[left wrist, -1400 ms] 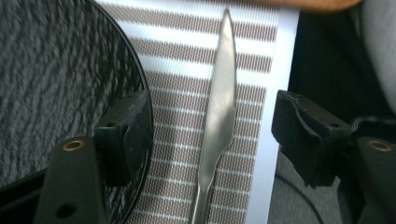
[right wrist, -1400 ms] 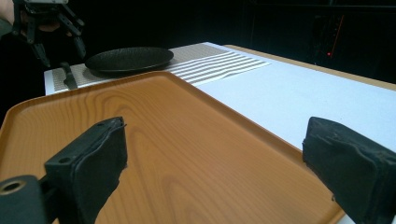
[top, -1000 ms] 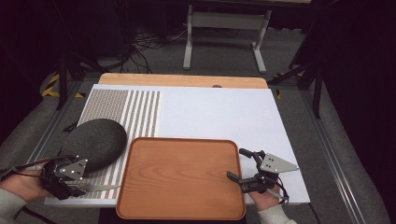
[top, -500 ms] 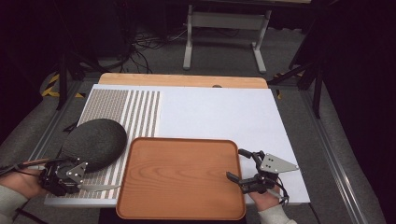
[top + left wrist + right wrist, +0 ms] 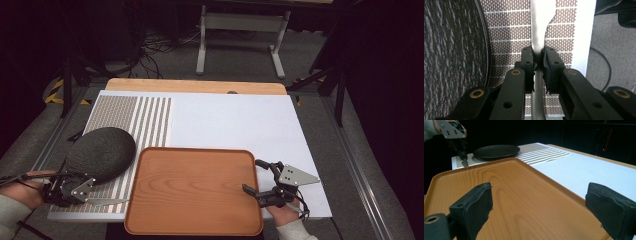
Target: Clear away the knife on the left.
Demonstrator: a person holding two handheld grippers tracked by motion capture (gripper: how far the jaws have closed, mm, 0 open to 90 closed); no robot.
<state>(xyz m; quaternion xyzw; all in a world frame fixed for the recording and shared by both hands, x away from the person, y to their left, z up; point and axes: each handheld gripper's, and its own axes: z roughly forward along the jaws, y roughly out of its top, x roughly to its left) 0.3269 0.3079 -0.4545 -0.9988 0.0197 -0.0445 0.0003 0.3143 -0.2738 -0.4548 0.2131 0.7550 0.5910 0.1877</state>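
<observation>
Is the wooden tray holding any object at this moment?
No, the wooden tray shows only bare wood grain; the dark plate and the knife lie beside it on the striped mat.

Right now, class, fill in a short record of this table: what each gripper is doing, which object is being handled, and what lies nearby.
left gripper: jaws have just been closing, now clamped on the handle of the knife
knife: flat on the striped mat, blade pointing toward the tray
right gripper: jaws open, nothing between them, poised at the right edge of the wooden tray
dark plate: on the mat, beside the knife
wooden tray: nothing on it
</observation>
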